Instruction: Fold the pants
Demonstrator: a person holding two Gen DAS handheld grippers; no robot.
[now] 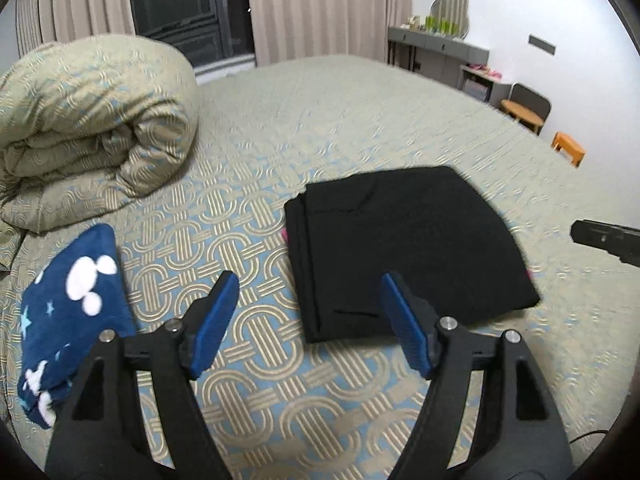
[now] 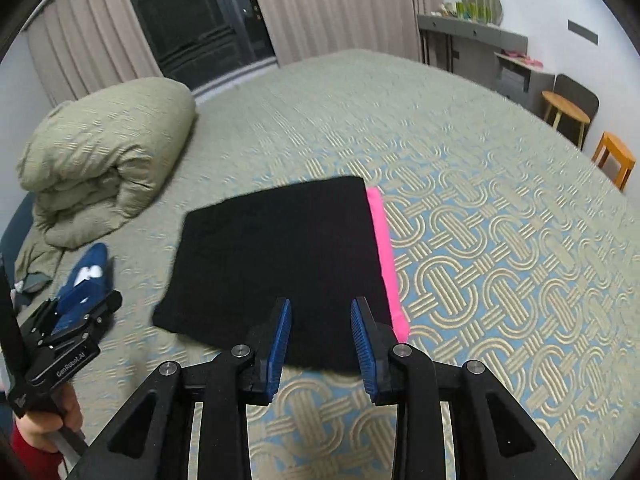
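While the black pants (image 1: pixel 408 248) lay folded in a flat square on the patterned bed (image 1: pixel 360 120), a pink strip (image 2: pixel 384 256) showing along their right edge, you held your left gripper (image 1: pixel 310 284) spread wide and empty above their near left corner. Your right gripper (image 2: pixel 320 308) hovered over the near edge, partly parted, grasping nothing. A rolled quilt (image 1: pixel 96 120) sat far left.

- Right gripper (image 1: pixel 608 240): only its black tip enters at the left wrist view's edge
- Small items on the grey dresser (image 2: pixel 472 10) too tiny to identify
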